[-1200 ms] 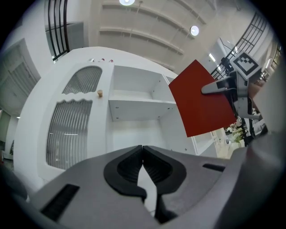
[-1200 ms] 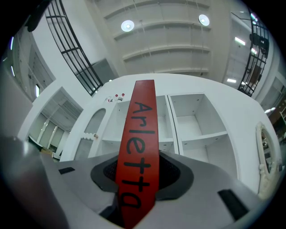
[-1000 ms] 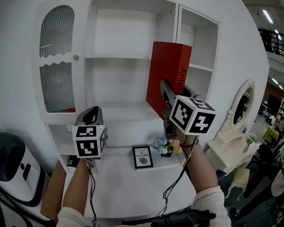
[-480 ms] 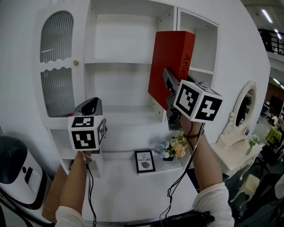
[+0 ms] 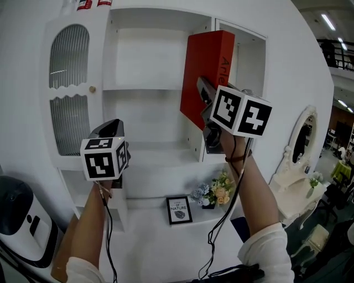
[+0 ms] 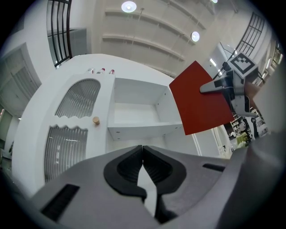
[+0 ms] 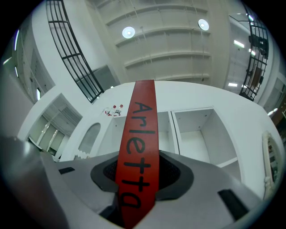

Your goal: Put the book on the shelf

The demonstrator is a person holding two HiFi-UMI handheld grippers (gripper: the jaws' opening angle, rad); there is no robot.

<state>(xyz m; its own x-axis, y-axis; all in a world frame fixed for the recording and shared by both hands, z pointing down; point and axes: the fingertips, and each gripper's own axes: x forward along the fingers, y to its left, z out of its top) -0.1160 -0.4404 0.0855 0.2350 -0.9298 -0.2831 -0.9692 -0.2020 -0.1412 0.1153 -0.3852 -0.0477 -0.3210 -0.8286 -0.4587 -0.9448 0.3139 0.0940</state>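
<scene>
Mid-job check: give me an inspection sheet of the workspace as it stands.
Surface: white counter under the shelf unit, mostly bare.
Job's things: red book held tilted in front of the shelf, not yet on it; the open compartments look bare.
Clutter: framed picture and flowers on the counter; small bottles on top of the unit.
Grippers: right gripper shut on the book's spine; left gripper shut, holding nothing.
Cables: a black cable hangs along each forearm, apart from the book.
Surroundings: ribbed-glass door left, mirror right, white appliance lower left.
</scene>
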